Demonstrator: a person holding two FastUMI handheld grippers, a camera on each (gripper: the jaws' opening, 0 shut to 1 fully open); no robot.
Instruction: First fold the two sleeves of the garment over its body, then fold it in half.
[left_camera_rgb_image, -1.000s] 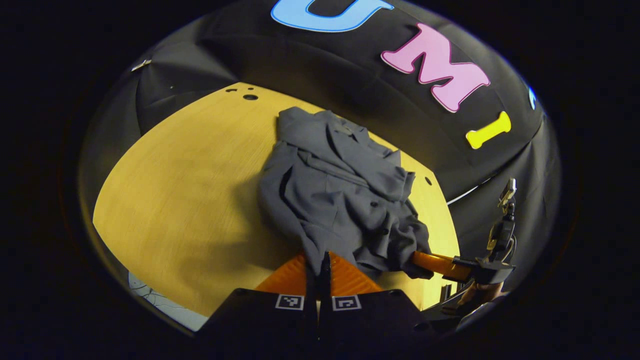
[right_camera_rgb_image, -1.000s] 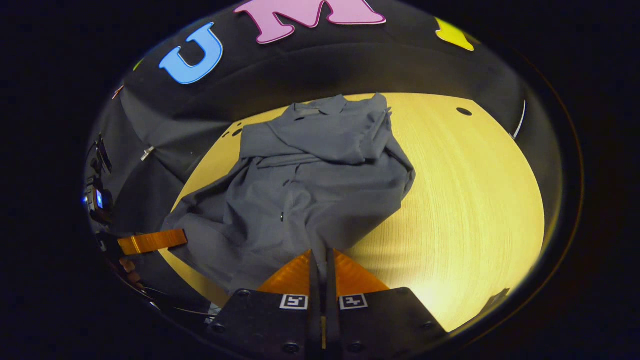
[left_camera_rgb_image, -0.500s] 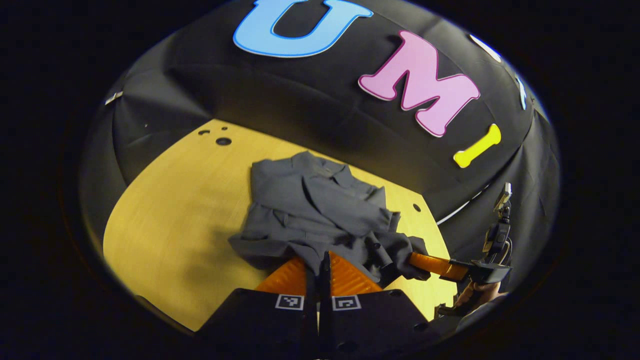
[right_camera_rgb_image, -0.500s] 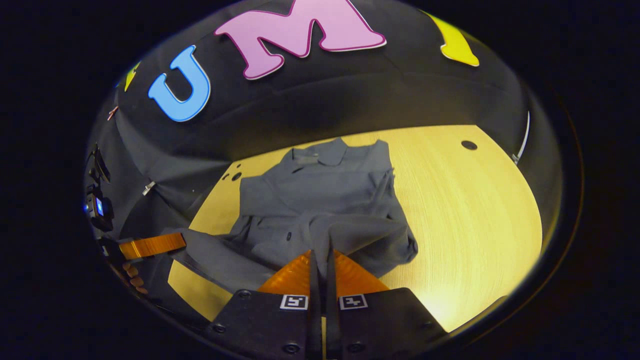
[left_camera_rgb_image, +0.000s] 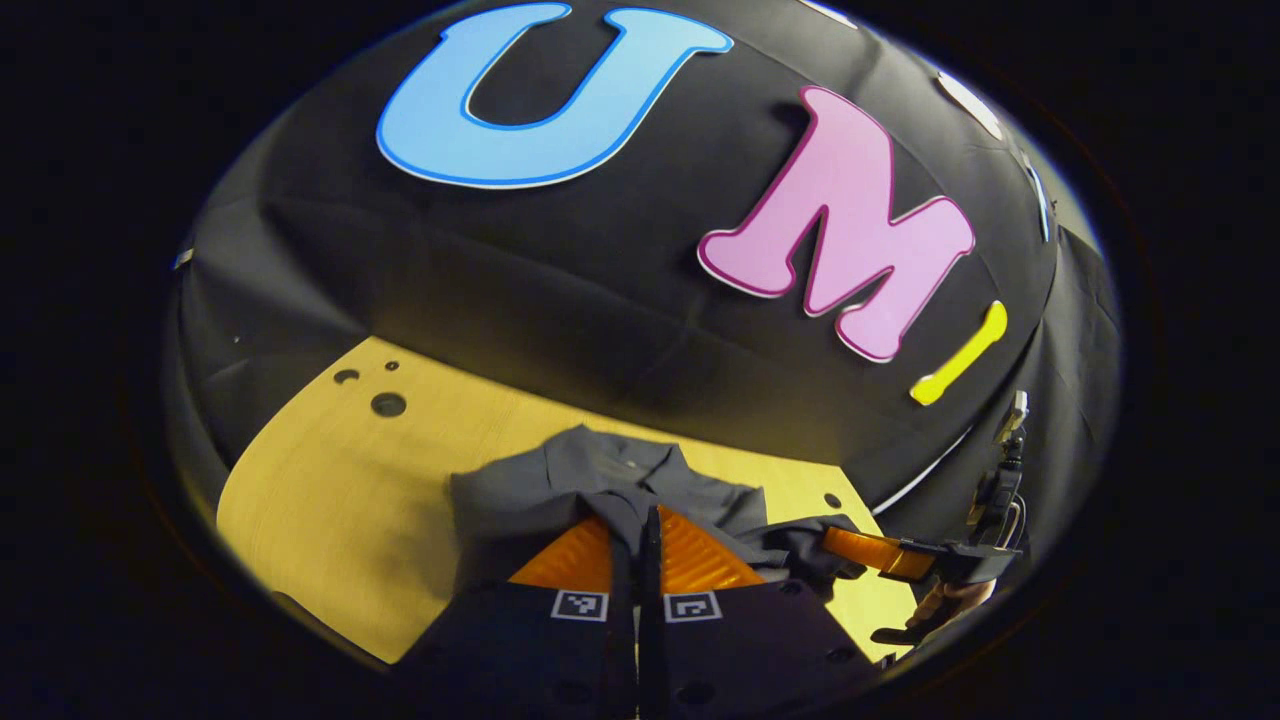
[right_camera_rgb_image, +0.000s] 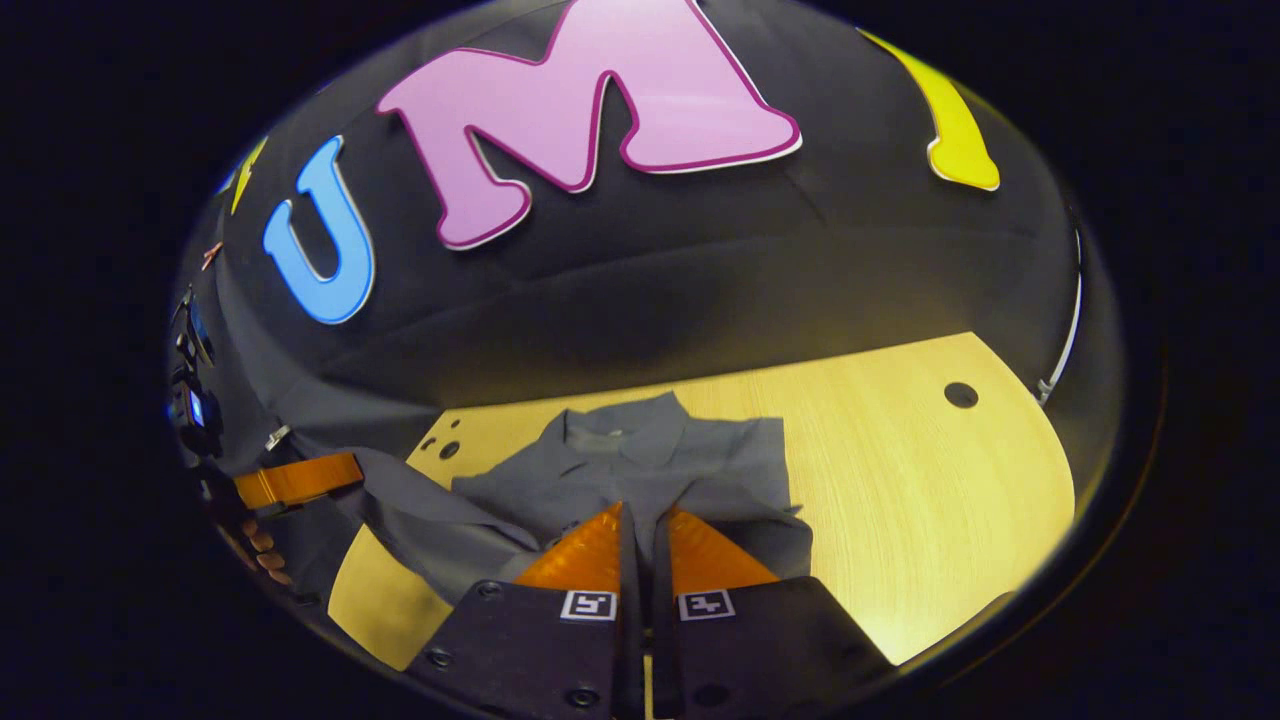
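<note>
**Hem carried up toward the collar**

I had the left gripper (left_camera_rgb_image: 640, 520) clamped on a pinch of the grey garment (left_camera_rgb_image: 560, 490), its fingers pressed together with cloth between them. The right gripper (right_camera_rgb_image: 640, 520) was closed on the cloth the same way. I held one corner in each so the lower edge would travel level and land square. The garment lay on the wooden table (right_camera_rgb_image: 900, 480) near the booth wall, collar (right_camera_rgb_image: 625, 430) toward the back, the held edge drawn over the body and close to it. I judged the sleeves already folded in and this the halving fold, nearly done. In the right gripper view the fabric by the left gripper sagged, so I expected that side might land crooked.
</note>
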